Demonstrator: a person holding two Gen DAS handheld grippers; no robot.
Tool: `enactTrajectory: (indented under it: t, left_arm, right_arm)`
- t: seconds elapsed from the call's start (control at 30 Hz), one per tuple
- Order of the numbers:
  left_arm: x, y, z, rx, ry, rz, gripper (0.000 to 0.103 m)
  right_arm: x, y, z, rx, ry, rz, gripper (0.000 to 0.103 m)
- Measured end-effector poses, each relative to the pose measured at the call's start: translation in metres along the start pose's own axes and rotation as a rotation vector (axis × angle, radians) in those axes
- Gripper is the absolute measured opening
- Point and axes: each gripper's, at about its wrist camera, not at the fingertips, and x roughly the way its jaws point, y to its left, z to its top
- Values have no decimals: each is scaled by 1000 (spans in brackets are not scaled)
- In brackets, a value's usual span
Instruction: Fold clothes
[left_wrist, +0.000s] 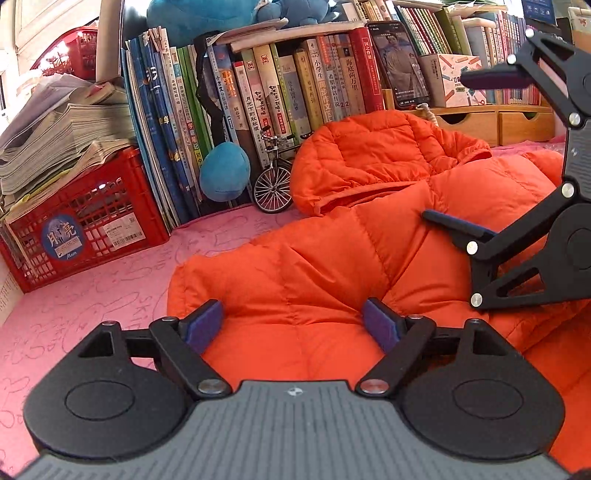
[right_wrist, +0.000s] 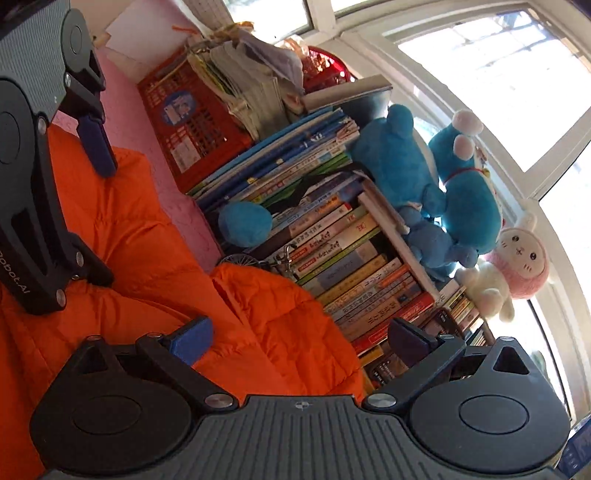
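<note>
The orange jacket (left_wrist: 332, 236) lies on the pink sheet (left_wrist: 92, 295), both grippers (left_wrist: 293, 326) (right_wrist: 301, 341) spread wide above it. The red crate (left_wrist: 85, 221) sticker reads "Moon". Only the right view shows the window (right_wrist: 498, 74) and pink rabbit toy (right_wrist: 513, 266).

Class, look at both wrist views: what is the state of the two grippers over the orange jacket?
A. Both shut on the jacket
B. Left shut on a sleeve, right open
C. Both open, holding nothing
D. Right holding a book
C: the left gripper and right gripper both show fingers spread wide with only the orange jacket lying loose beneath them.

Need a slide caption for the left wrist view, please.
Left tongs open over an orange hooded puffer jacket on a pink cloth, right tongs open alongside, bookshelf behind.
</note>
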Motion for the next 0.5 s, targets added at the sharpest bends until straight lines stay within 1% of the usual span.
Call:
enactTrajectory:
  t: [0.07, 0.1, 0.27, 0.37, 0.43, 0.5]
  left_arm:
    - [2, -2, 0, 6, 9, 4, 87]
    - [2, -2, 0, 9, 10, 4, 87]
    - [4, -2, 0, 6, 19, 12, 90]
    - [5, -1, 0, 1, 27, 18, 92]
    - [5, 0, 0, -3, 32, 21, 92]
    - [6, 0, 0, -6, 37, 25, 92]
  right_arm:
    - [8, -4, -14, 100, 84, 43, 102]
    - [8, -7, -17, 130, 106, 50, 102]
    - [4, -17, -41, 136, 162, 17, 102]
    - [3, -33, -63, 185, 222, -15, 102]
    - [4, -44, -81, 216, 275, -54, 102]
    - [2, -56, -97, 272, 318, -64, 102]
